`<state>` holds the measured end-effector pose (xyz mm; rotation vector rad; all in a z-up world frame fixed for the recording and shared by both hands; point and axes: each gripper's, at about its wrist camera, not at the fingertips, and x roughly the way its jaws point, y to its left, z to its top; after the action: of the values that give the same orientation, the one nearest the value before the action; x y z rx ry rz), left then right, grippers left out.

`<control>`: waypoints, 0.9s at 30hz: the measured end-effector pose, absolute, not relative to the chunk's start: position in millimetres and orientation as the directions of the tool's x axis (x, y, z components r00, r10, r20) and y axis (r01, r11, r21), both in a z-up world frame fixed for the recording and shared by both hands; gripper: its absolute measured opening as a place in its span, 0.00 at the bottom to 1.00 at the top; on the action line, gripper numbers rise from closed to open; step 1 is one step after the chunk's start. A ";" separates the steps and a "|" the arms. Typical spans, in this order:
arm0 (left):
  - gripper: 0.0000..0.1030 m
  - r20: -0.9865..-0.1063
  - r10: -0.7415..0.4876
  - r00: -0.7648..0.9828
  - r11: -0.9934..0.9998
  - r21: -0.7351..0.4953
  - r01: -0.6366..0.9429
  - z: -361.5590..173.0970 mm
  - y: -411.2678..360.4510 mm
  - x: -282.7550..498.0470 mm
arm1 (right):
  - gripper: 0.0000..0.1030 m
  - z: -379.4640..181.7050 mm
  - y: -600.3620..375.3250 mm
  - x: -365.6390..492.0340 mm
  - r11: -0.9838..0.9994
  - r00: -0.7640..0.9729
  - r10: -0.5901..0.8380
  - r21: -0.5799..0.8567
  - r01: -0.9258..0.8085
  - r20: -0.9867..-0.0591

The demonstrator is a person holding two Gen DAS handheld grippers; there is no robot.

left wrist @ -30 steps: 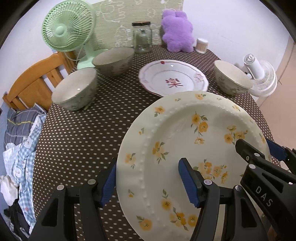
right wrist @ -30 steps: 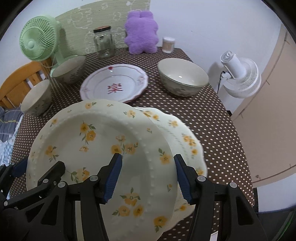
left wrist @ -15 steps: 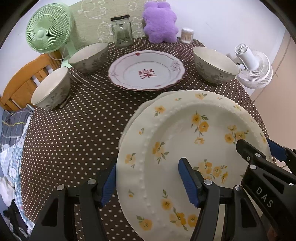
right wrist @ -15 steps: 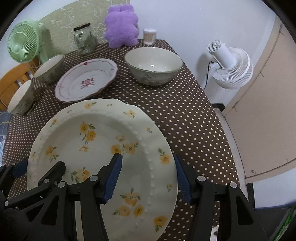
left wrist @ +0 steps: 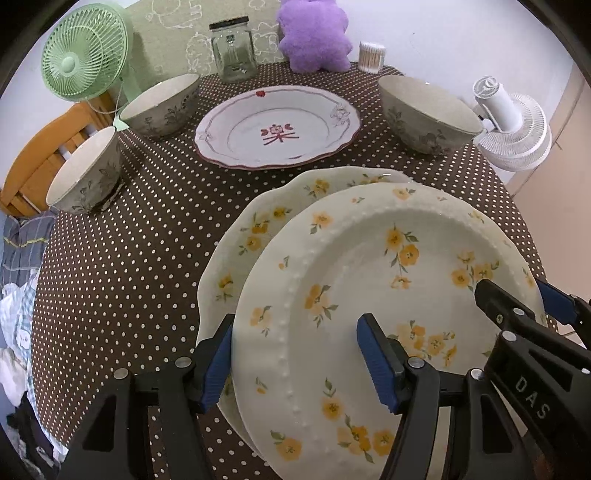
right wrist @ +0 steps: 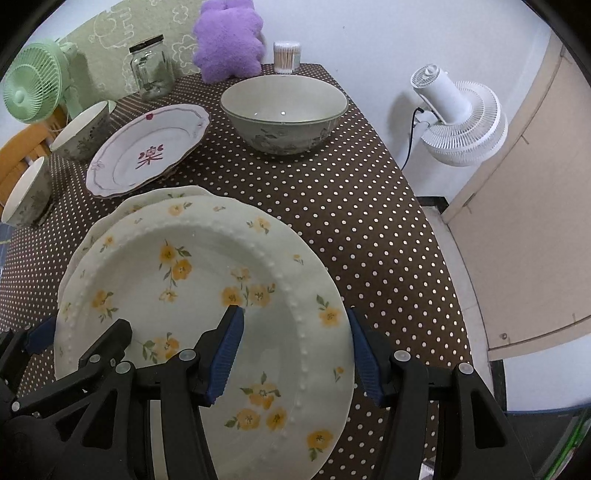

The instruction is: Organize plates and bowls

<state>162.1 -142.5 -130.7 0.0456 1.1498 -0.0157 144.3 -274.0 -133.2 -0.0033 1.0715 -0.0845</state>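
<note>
Both grippers hold one yellow-flowered plate (left wrist: 369,280) by its rim. My left gripper (left wrist: 295,354) grips its left edge and my right gripper (right wrist: 295,343) its right edge, each with one finger above and one below. The plate (right wrist: 207,280) hovers just above a second yellow-flowered plate (left wrist: 251,236) that lies on the table, whose rim (right wrist: 155,197) shows behind it. A red-patterned plate (left wrist: 277,133) lies further back. Two bowls (left wrist: 160,105) (left wrist: 86,171) stand at the left and a large bowl (right wrist: 284,110) at the right.
The dotted brown tablecloth (left wrist: 129,258) covers the table. A green fan (left wrist: 85,55), a glass jar (left wrist: 232,50), a purple plush (left wrist: 314,35) and a cotton-swab pot (left wrist: 371,55) line the back edge. A white fan (right wrist: 458,118) stands on the floor at the right.
The held plate has moved left and forward over the second flowered plate, whose rim now shows behind it. Both grippers keep their grip.
</note>
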 end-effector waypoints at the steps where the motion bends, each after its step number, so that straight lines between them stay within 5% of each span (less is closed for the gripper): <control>1: 0.65 -0.914 0.014 0.405 0.999 0.029 0.030 -131.9 -141.8 163.2 | 0.59 -133.9 -273.7 145.7 0.997 0.474 -0.067 -0.042 0.063 -0.878; 16: 0.68 -0.899 0.060 0.434 0.995 0.089 0.047 -132.9 -145.4 170.4 | 0.58 -142.2 -270.1 155.0 0.998 0.459 -0.057 -0.047 0.034 -0.887; 27: 0.79 -0.869 0.088 0.486 0.987 0.143 0.076 -124.9 -150.5 162.7 | 0.46 -139.2 -271.5 153.1 0.997 0.460 -0.073 -0.069 0.025 -0.885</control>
<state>162.7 -150.5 -124.9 0.1707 1.0646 0.0075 153.1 -271.5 -139.2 -0.0484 1.0910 -0.0604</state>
